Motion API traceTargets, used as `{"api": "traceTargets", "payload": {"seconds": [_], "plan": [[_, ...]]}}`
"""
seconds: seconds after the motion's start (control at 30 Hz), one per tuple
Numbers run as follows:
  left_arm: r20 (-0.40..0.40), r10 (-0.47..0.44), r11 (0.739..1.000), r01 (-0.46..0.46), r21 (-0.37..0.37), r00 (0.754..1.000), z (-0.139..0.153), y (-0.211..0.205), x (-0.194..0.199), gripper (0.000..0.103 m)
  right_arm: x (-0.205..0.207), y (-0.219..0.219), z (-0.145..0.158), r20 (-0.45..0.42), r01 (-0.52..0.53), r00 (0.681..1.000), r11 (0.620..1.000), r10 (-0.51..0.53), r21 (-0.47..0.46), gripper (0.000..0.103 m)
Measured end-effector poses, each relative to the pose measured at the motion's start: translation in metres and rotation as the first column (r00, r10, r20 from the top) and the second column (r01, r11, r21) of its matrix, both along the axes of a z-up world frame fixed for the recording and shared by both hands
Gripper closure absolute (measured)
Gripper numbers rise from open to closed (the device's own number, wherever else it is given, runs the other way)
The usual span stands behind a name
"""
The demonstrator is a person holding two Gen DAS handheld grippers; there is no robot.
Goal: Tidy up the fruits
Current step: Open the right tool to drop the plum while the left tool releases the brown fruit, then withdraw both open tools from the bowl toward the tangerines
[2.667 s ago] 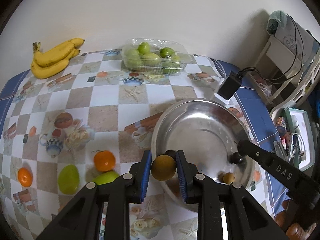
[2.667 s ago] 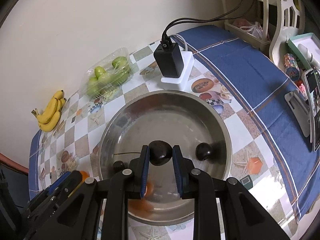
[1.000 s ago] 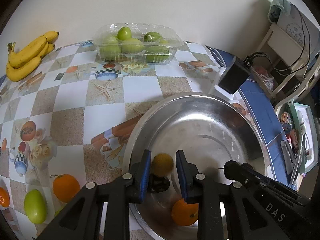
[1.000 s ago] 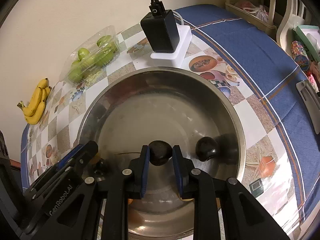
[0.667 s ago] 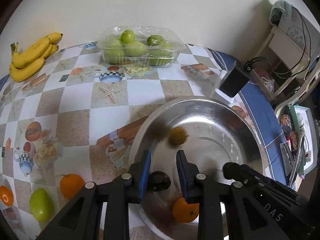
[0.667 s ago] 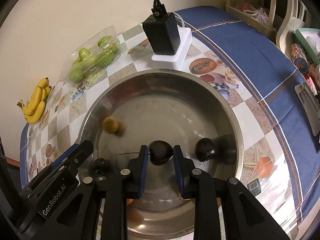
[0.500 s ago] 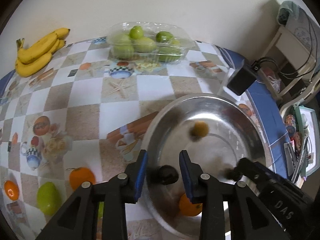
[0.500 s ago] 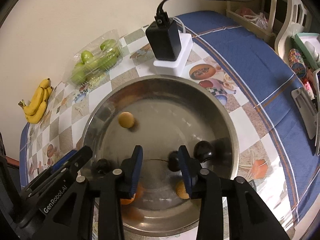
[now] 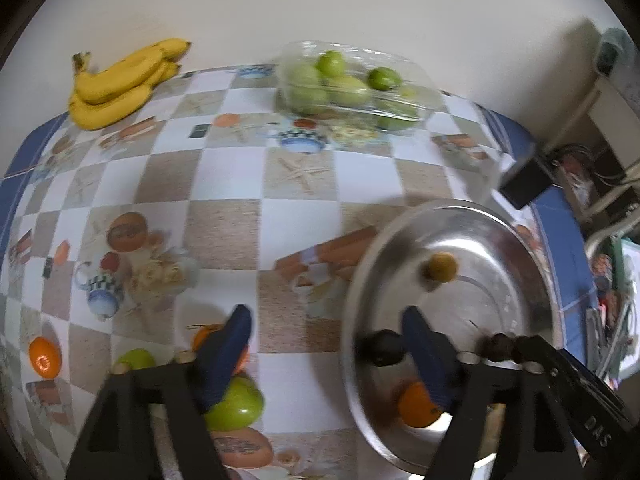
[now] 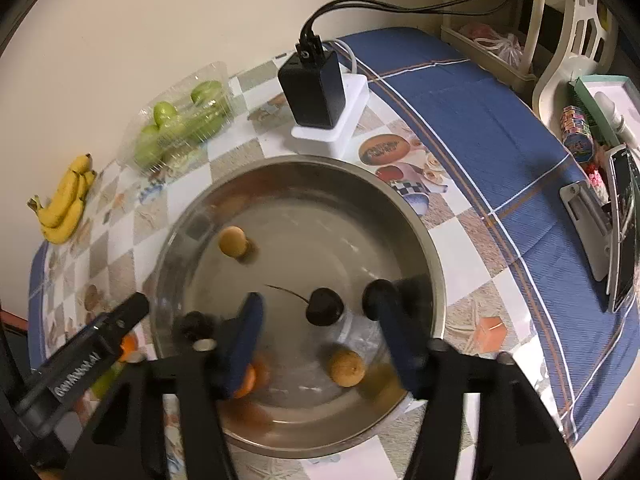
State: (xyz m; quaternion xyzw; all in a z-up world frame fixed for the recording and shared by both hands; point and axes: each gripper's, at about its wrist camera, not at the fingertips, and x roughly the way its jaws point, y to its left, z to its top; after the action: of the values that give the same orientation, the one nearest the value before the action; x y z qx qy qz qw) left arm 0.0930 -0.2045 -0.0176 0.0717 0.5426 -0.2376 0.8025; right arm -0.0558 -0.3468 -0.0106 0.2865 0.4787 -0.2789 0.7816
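A steel bowl [image 10: 420,248] holds several small fruits. My right gripper [image 10: 320,328] hangs over it, jaws opening; a dark round fruit [image 10: 324,306] lies loose on the bowl floor between them, untouched by the pads. A second dark fruit [image 10: 378,294] sits by the right fingertip. A yellow-brown fruit [image 10: 232,241] rests at the far left of the bowl [image 9: 360,280]. My left gripper [image 9: 326,340] straddles the bowl's left rim, jaws opening and nothing between them. The yellow-brown fruit [image 9: 440,266] lies ahead of it, with a dark fruit [image 9: 382,346] by its right finger.
On the checked tablecloth to the left lie a green fruit [image 9: 236,400], another green one [image 9: 134,360] and an orange [image 9: 45,362]. Bananas [image 9: 120,84] and a clear box of green fruits [image 9: 352,84] sit by the wall. A black adapter [image 10: 314,90] stands behind the bowl.
Both grippers have opened. The yellow-brown fruit dropped from the left gripper and rolled to the bowl's far side; the dark fruit left the right gripper. The left gripper shifted left over the rim.
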Motion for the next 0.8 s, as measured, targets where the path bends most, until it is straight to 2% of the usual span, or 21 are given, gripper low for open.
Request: {"api": "traceTargets", "payload": {"seconds": [0.23, 0.37, 0.53, 0.63, 0.73, 0.8], "plan": [[-0.003, 0.033, 0.999, -0.033, 0.024, 0.999, -0.009, 0.009, 0.006, 0.015, 0.001, 0.000, -0.005, -0.013, -0.004, 1.000, 1.000, 0.004, 0.006, 0.031], [0.008, 0.046, 0.999, -0.046, 0.029, 0.999, -0.009, 0.012, 0.007, 0.005, 0.002, 0.001, -0.006, -0.017, -0.010, 1.000, 1.000, 0.010, 0.003, 0.029], [0.008, 0.060, 0.998, -0.061, 0.029, 0.998, -0.010, 0.017, 0.009, 0.002, 0.003, 0.000, -0.007, -0.021, -0.009, 1.000, 1.000, 0.009, -0.002, 0.027], [0.011, 0.066, 0.997, -0.066, 0.029, 0.998, -0.010, 0.019, 0.010, 0.000, 0.003, 0.000, -0.007, -0.024, -0.011, 1.000, 1.000, 0.011, -0.009, 0.016], [0.028, 0.077, 0.996, -0.078, 0.039, 0.997, -0.009, 0.021, 0.011, 0.000, 0.003, 0.001, -0.006, -0.019, -0.018, 1.000, 1.000, 0.018, -0.013, 0.015], [0.027, 0.079, 0.996, -0.080, 0.038, 0.997, -0.010, 0.023, 0.011, 0.000, 0.004, 0.002, -0.006, -0.024, -0.023, 0.999, 0.999, 0.022, -0.026, 0.004]]}}
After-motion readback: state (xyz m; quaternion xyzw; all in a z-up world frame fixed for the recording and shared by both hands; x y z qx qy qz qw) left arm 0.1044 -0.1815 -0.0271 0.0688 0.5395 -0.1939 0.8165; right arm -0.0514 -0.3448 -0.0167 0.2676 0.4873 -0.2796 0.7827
